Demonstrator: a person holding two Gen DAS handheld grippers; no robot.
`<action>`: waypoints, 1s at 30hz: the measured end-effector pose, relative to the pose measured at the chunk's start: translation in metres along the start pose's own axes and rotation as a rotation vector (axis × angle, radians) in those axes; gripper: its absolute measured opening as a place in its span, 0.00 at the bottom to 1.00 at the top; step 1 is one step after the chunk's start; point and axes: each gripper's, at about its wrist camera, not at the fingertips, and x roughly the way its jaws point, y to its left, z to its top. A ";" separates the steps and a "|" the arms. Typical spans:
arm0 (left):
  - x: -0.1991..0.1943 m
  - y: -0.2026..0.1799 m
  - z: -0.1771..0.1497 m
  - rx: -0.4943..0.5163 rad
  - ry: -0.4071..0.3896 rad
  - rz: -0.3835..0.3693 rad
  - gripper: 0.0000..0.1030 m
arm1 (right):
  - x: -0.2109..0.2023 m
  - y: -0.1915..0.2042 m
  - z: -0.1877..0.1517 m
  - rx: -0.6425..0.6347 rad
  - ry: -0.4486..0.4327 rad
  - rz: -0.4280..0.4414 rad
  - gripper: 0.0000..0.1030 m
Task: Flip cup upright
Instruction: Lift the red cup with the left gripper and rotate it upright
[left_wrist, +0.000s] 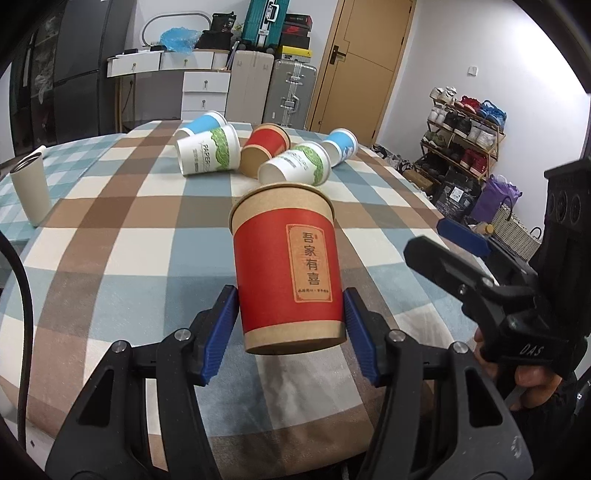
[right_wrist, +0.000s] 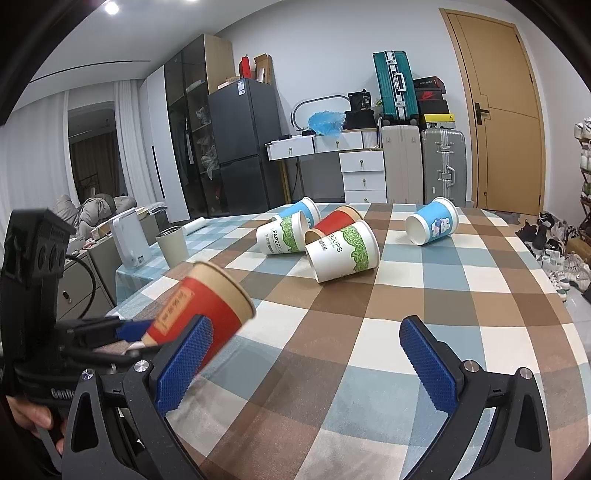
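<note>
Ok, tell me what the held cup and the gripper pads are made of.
Red cup: looks like matte paper, given its rolled rim, brown kraft bands and printed label. Pads on the right gripper: blue, dotted texture, probably rubber or plastic; cannot say which.

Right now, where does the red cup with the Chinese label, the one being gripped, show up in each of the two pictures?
Left wrist view: the red cup sits at bottom centre, mouth up, between the left gripper and its blue jaws.
Right wrist view: the same cup is at lower left, tilted, partly behind the right gripper, whose jaws stand open.
Shared landmark: the teal suitcase against the far wall.
</note>
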 end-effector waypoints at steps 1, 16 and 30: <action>0.002 -0.001 -0.001 0.001 0.003 -0.002 0.54 | 0.000 0.000 0.000 0.001 0.001 0.001 1.00; 0.026 -0.003 -0.011 -0.009 0.031 0.017 0.54 | 0.002 -0.003 -0.002 0.014 0.019 -0.003 1.00; 0.018 0.012 0.001 0.003 -0.018 0.010 0.85 | 0.001 -0.005 -0.001 0.022 0.020 -0.004 1.00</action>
